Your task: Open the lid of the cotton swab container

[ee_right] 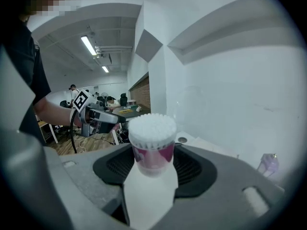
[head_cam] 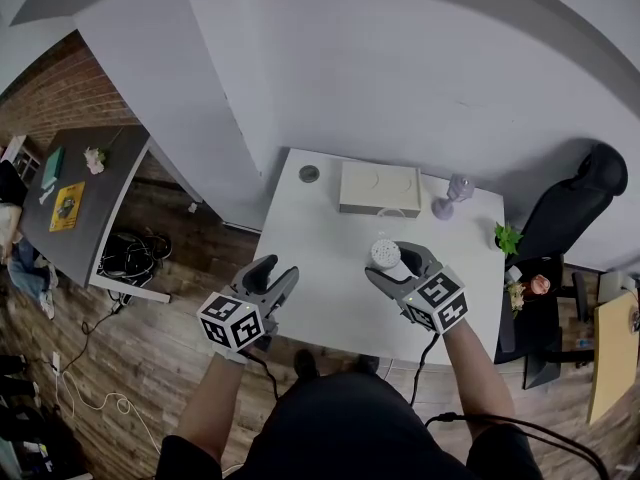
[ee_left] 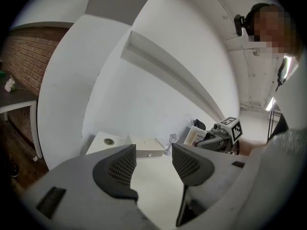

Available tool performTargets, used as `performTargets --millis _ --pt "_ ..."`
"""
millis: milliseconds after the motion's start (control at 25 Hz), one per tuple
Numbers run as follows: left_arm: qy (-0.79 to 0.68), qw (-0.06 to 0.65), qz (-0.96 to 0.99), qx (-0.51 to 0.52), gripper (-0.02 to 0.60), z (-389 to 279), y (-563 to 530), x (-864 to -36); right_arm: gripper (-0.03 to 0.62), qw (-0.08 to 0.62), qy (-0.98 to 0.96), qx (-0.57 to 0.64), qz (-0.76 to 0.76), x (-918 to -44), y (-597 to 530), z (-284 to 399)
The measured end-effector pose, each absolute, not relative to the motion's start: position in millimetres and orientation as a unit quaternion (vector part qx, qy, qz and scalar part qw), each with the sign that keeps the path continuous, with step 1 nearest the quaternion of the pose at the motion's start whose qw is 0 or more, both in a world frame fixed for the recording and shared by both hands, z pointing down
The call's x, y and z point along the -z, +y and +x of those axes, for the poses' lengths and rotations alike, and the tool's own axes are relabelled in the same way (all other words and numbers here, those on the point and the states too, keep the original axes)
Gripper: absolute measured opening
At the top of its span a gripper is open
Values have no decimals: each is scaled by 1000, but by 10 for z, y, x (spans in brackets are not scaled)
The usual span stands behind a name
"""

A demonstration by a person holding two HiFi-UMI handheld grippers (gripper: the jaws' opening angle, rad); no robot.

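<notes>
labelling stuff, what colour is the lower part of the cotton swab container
Pink-magenta; the cotton swab container shows best in the right gripper view.

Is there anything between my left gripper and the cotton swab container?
Nothing visible. The left gripper, open and empty, has only bare table between it and the cotton swab container held in the right gripper.

The right gripper [ee_right: 152, 166] holds the cotton swab container [ee_right: 152, 145] upright between its 2 jaws, with the white swab tips showing on top. At the far left is the left gripper [ee_right: 103, 116].
</notes>
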State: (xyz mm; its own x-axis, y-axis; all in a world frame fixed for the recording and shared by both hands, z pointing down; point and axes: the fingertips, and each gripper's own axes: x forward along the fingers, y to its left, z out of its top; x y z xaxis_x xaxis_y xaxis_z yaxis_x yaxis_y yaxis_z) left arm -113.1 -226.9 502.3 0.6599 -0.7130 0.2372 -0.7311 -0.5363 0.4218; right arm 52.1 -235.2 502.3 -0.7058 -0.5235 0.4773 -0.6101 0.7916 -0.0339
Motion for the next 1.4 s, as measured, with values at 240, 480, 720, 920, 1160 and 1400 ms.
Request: performTargets --millis 240,480,720,920,1160,1400 --pt "-411 249 877 -12 232 -1127 -2222 -4992 250 231 -919 -87 309 -4980 -2349 544" --pt "-408 229 883 -26 232 -1070 -2195 -4976 250 240 -921 -72 298 -4969 -2297 536" --pt "-408 229 883 -24 232 -1071 -2184 -4964 250 239 -923 -68 295 -4932 -2280 521" --pt "-409 230 882 -23 232 -1082 -2166 -4965 250 240 -924 -66 289 -4918 -2253 514" --pt "-410 232 882 -23 232 -1090 -2173 -4957 250 234 -926 -69 286 -4912 -2255 496" --pt "-411 233 881 -25 232 -1109 -2171 -4966 250 237 -927 -69 282 -4925 -2239 466"
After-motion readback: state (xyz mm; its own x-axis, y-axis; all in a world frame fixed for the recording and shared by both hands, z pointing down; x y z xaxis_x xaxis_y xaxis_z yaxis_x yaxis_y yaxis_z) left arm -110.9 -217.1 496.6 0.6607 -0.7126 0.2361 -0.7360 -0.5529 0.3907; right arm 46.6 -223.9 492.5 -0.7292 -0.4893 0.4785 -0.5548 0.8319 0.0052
